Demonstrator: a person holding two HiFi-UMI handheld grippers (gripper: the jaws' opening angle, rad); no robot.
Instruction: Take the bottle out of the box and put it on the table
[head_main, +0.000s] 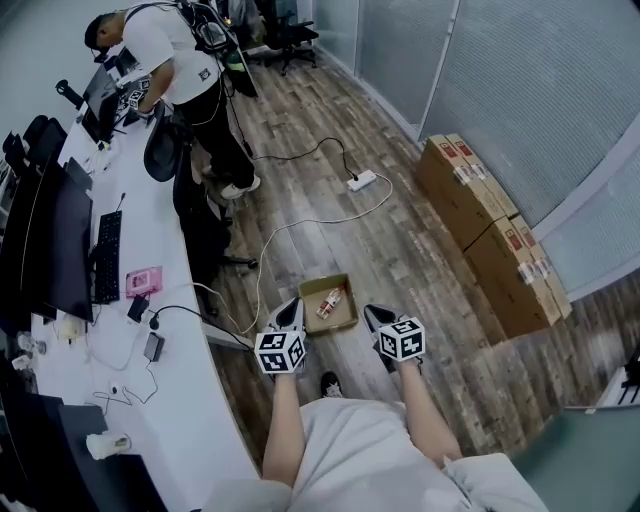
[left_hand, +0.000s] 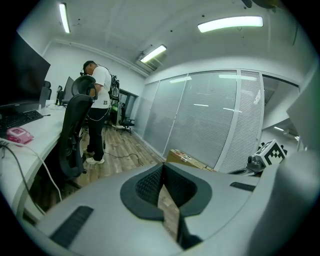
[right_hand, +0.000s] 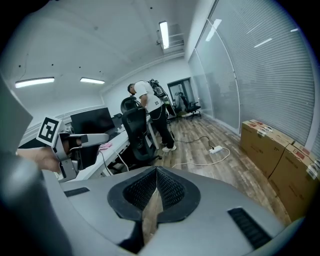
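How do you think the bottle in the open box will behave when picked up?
The bottle lies on its side in the box, so it may roll if nudged. It looks small, so probably light. Its surface is too small to judge.

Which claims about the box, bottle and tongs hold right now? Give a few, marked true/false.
1. The bottle lies inside the box. True.
2. The box is taped shut. False: it sits open on the floor.
3. The left tongs are shut and empty. True.
4. The right tongs grip the bottle. False: they are shut on nothing, short of the box.
5. Closed cartons stand along the glass wall. True.
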